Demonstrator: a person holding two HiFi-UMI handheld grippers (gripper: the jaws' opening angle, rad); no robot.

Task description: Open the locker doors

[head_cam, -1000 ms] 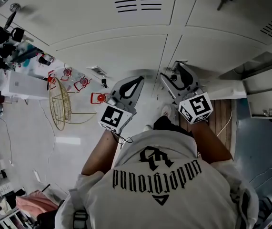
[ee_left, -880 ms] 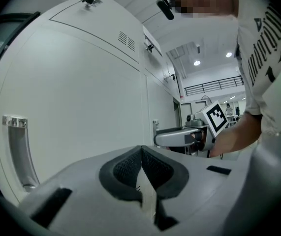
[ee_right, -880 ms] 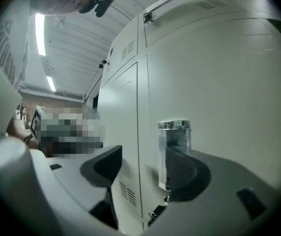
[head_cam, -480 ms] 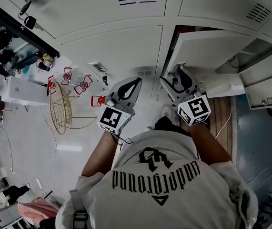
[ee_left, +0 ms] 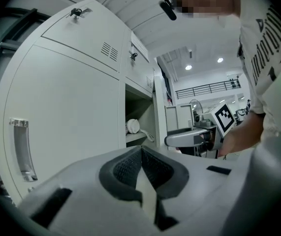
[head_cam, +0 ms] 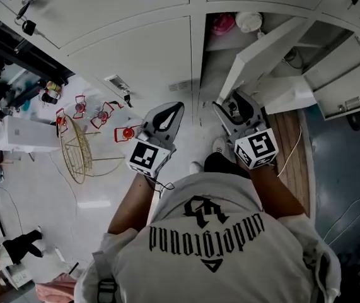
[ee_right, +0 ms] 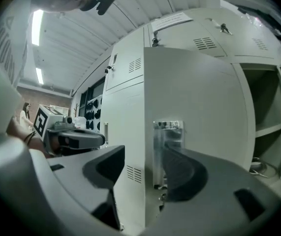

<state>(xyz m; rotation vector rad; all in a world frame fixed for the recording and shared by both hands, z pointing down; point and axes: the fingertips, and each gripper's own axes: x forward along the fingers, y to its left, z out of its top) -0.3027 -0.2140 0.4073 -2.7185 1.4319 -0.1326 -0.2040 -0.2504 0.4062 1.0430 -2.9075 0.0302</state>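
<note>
One pale grey locker door (head_cam: 265, 46) is standing swung well outward from the cabinet row, its free edge and clear upright handle (ee_right: 168, 146) facing away from its exposed compartment. The neighbouring door (head_cam: 142, 55) just to its left is sitting flush and shut, showing a small louvred vent (head_cam: 180, 86) and an upright pull (ee_left: 22, 149) near one edge. Farther right, another door (head_cam: 340, 84) seems to be hanging open too, though the steep angle is making that hard to confirm.
</note>
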